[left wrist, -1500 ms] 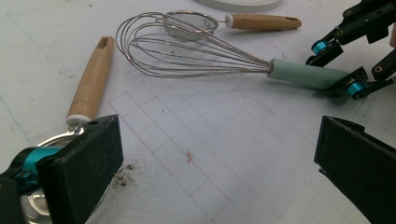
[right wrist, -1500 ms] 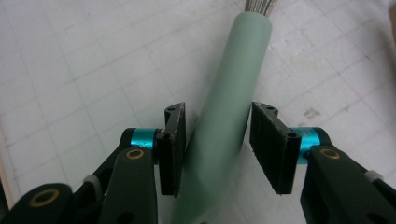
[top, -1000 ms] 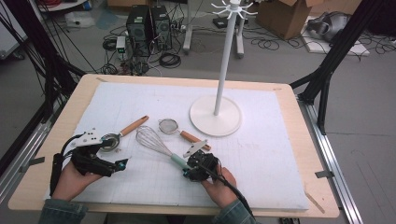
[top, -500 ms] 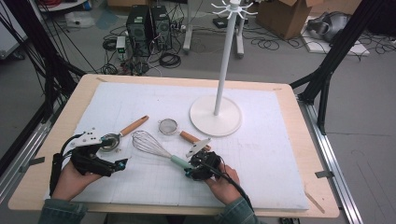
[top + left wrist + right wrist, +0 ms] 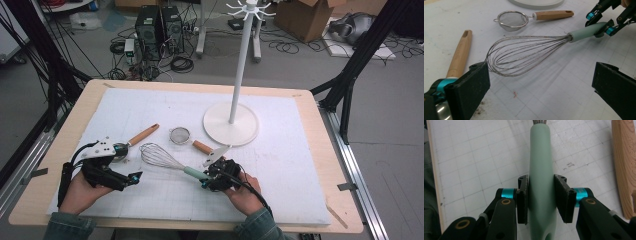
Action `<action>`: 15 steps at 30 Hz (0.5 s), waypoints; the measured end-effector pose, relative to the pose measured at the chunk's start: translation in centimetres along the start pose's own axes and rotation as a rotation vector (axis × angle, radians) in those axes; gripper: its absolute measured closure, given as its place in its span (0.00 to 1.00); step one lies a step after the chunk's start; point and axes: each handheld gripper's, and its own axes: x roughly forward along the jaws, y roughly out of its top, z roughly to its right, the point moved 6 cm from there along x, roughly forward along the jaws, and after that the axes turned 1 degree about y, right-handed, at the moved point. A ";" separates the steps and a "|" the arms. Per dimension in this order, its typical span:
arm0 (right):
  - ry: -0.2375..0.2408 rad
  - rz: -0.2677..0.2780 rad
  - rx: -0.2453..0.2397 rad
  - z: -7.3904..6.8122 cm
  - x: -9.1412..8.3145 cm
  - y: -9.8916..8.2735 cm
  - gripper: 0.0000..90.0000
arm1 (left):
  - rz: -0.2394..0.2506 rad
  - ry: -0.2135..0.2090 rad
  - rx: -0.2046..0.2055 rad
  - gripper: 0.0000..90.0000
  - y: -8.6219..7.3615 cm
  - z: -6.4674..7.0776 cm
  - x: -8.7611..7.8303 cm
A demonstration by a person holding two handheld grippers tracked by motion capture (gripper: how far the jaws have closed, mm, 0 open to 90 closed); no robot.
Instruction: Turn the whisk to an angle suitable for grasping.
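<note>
The right gripper (image 5: 206, 180) sits near the front of the white gridded mat (image 5: 300, 160), its two black jaws clamped on the pale green handle of a wire balloon whisk (image 5: 165, 161). In the right gripper view the handle (image 5: 541, 170) runs straight up between the pads, both of which press against its sides, the left pad flush and the right one meeting it at a slight angle. The whisk lies on the mat, its wire head (image 5: 524, 53) pointing toward the left gripper (image 5: 134, 178), which rests on the mat well apart from the handle. The left gripper's jaws stand wide apart with nothing between them; in the left gripper view the wire head lies just beyond them.

Beyond the whisk lies a small round metal mesh strainer with a wooden handle (image 5: 514, 20), just in front of the round base of a white hook stand with a tall pole (image 5: 231, 122). A second utensil with a long wooden handle (image 5: 142, 135) lies beside the left gripper. The mat covers a light wooden table (image 5: 330, 150).
</note>
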 end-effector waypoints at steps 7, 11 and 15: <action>0.025 0.000 -0.005 0.3 -0.5 0.0 0.73 | -0.009 -0.043 0.037 0.07 0.4 0.9 0.8; 0.043 0.001 -0.018 0.4 -0.8 0.2 0.73 | -0.008 -0.068 0.052 0.11 0.9 1.2 1.2; 0.058 -0.003 -0.023 0.6 -1.2 0.5 0.73 | -0.014 -0.099 0.084 0.14 1.8 1.7 1.8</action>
